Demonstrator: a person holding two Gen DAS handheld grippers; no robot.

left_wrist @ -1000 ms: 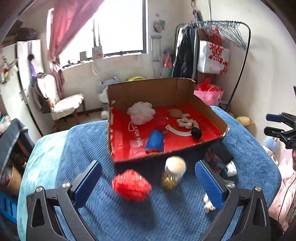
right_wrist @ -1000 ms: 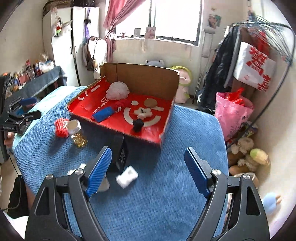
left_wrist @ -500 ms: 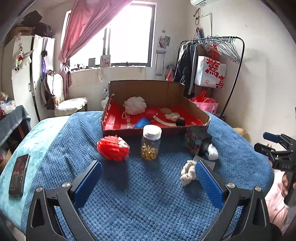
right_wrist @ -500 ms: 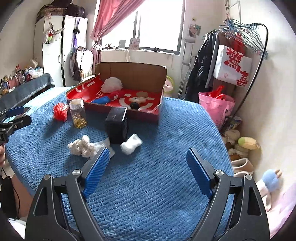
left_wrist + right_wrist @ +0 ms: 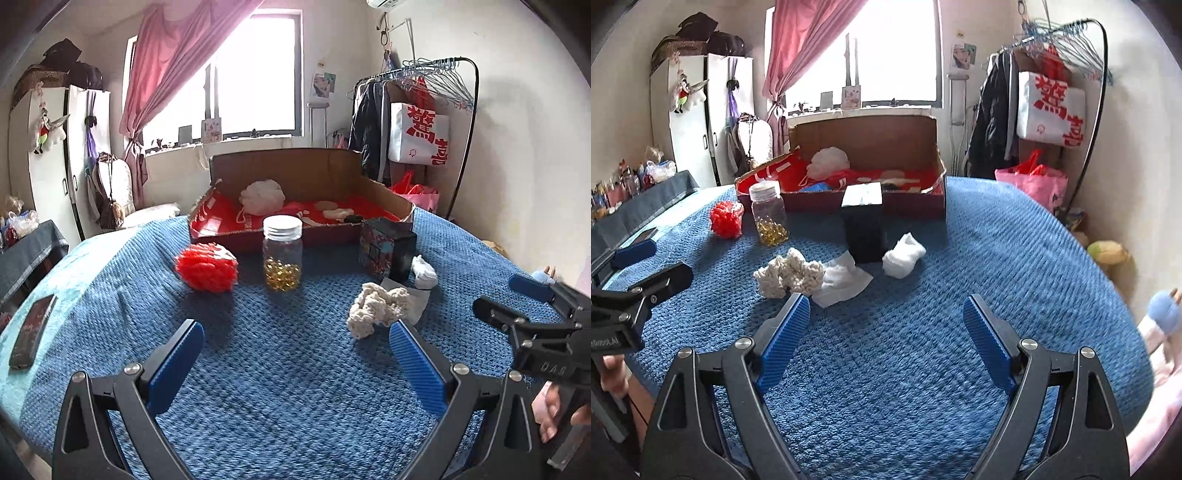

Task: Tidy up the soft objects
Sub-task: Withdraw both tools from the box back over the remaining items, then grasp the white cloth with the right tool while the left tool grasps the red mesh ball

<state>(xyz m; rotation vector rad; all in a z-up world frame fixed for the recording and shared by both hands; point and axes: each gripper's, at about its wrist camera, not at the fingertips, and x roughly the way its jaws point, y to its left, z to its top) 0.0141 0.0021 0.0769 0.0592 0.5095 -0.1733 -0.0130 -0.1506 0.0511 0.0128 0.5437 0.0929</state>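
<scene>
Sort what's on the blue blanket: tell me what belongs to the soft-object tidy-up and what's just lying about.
Job: red pouf, cream knit bundle, white sock, tissue, cardboard tray.

Lying about: jar, black box, phone.

Left claw (image 5: pixel 295 354) and right claw (image 5: pixel 886 326) gape, empty.
</scene>
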